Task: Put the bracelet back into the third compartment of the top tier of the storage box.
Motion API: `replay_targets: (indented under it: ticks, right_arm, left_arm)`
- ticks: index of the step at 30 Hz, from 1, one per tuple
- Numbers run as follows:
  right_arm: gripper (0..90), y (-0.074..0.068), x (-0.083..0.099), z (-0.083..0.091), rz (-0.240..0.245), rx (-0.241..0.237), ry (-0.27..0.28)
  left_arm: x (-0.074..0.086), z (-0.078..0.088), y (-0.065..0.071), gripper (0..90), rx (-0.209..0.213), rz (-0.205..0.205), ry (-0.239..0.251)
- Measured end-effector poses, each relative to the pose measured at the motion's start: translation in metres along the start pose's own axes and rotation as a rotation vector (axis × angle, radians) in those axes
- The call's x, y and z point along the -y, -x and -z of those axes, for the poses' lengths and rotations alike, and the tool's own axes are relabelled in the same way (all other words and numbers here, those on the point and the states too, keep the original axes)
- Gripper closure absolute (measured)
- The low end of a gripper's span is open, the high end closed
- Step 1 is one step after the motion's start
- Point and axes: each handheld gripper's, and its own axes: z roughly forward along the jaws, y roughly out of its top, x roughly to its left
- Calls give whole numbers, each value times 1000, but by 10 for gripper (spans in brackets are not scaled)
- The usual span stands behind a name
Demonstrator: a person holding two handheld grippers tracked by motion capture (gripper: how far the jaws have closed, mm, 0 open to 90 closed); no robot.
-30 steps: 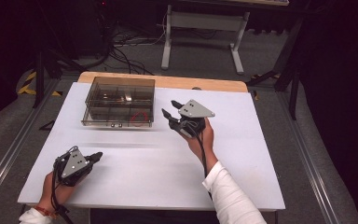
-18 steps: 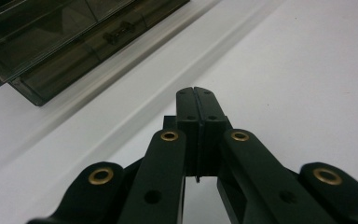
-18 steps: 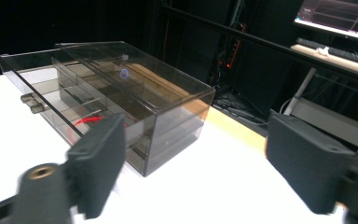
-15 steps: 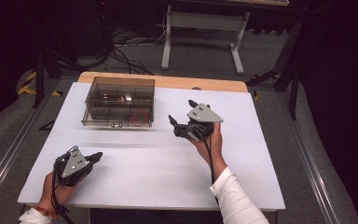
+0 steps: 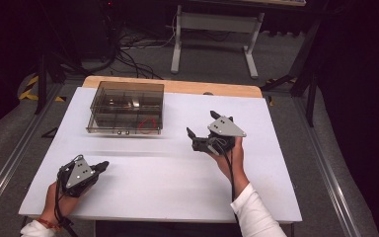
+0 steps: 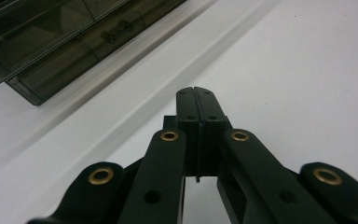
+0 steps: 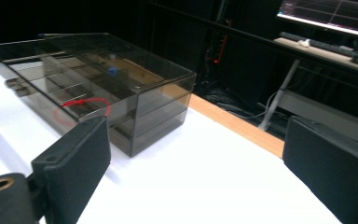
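A: Which step is in hand?

B: An approach, by the look of it. The right gripper is held above the white table, to the right of the smoked clear compartment box, and its jaws have just been opening; they are now spread wide with nothing between them. In the right gripper view the two black pads stand far apart, and only bare table is seen in the gap.

A: And the left gripper?

B: The left gripper is rested near the front left of the table, well apart from the box. Its jaws are pressed together, as seen in the left gripper view, and nothing is gripped.

A: Where does the box lie relative to the open jaws?

B: Ahead and to the left of them. Its near corner is seen just past the left pad in the right gripper view, not between the pads. The lid appears to be closed, with a red loop and a small blue piece seen through it; a latch is seen on the front wall.

A: What is called for next?

B: Probably the right gripper is to be carried left toward the box, and the jaws lined up on an edge or on the lid. Which part is meant to be taken cannot be told.
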Motion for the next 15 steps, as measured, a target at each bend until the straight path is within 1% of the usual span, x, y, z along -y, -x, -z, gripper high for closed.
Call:
replay_targets:
  ticks: [3, 6, 9, 14, 15]
  right_arm:
    - [76, 1, 3, 3, -10, -16, -4]
    - [74, 1, 7, 7, -6, -16, -12]
    - [72, 2, 12, 12, -14, -18, -31]
    - [72, 2, 21, 23, 9, -7, -49]
    - [73, 4, 24, 28, 10, -2, -49]
  left_arm:
    - [0, -1, 0, 898, 3, 1, -3]
    - [0, -1, 0, 898, -2, 7, 1]
    - [0, -1, -1, 898, 0, 9, 1]
    - [0, 0, 0, 898, -4, 9, 1]
    - [0, 0, 0, 898, -3, 9, 1]
